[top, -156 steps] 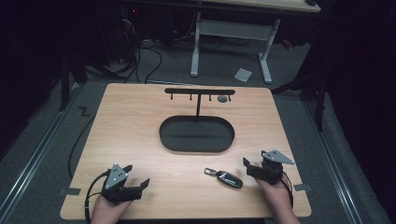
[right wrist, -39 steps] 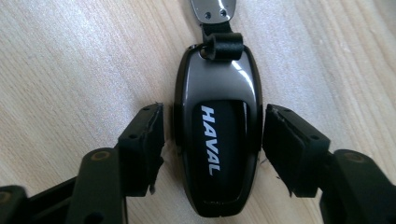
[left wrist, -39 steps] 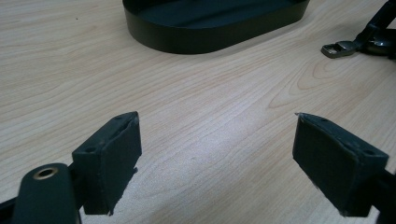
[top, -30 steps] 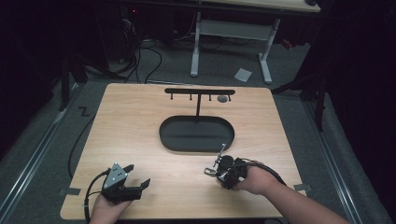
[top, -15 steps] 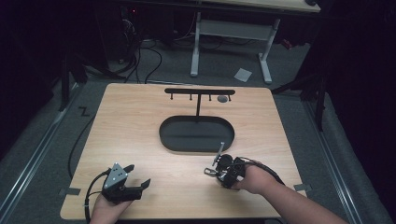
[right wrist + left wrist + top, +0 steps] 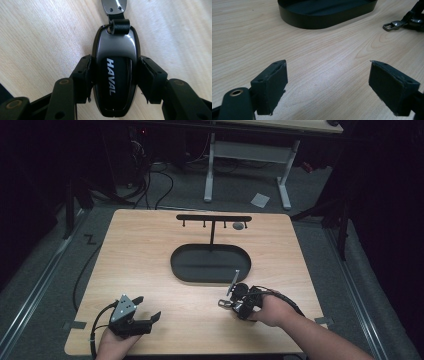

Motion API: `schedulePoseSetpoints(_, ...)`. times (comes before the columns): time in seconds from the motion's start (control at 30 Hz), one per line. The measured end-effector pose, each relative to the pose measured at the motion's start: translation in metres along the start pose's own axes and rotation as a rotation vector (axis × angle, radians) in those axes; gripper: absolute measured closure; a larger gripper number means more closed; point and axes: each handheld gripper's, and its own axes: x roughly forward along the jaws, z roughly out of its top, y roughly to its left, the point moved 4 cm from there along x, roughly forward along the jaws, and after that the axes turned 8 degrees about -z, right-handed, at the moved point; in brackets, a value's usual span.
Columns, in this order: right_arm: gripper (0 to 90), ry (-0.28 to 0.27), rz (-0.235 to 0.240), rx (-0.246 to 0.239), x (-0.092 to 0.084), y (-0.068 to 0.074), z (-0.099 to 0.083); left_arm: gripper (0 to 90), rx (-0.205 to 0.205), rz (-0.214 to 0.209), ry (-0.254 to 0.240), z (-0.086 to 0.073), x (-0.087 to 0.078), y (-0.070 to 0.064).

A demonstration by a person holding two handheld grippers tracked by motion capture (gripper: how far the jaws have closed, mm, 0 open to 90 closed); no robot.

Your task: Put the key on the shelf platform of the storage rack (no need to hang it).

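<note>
**Key fob clamped near the table's front right**

The HAVAL car key fob (image 6: pixel 115 75) lies flat on the wooden table (image 6: pixel 150 260), its long axis running along the right gripper's (image 6: pixel 235 304) jaws. Its strap end, with a black loop and a metal clasp (image 6: pixel 392 25), points away from the hand, toward the table's middle. The right gripper's pads (image 6: pixel 85 75) press on the fob's two long sides, grasping it.

Just behind the fob sits a black oval tray (image 6: pixel 180 270), from which a thin post rises to a black hook rail (image 6: pixel 200 217). The left gripper (image 6: pixel 142 315) rests at the front left, well apart, its jaws spread wide with nothing between them.

Grey carpet surrounds the table; a white-legged desk (image 6: pixel 282 175) and cables (image 6: pixel 150 175) stand in the dark behind.
</note>
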Motion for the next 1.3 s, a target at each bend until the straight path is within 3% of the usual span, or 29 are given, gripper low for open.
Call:
schedulePoseSetpoints(0.57, 48.9, -0.016, -0.031, 0.016, -0.039, -0.015, 0.006, 16.1, 0.002, -0.003, -0.001, 0.000, 0.000, -0.001)
schedulePoseSetpoints(0.87, 48.9, -0.034, -0.072, 0.034, -0.062, -0.030, 0.011, 16.1, 0.006, -0.007, 0.004, 0.000, 0.000, -0.001)
schedulePoseSetpoints(1.3, 48.9, -0.042, -0.099, 0.053, -0.077, -0.051, 0.030, 16.1, 0.002, -0.006, -0.001, 0.001, -0.001, 0.000)
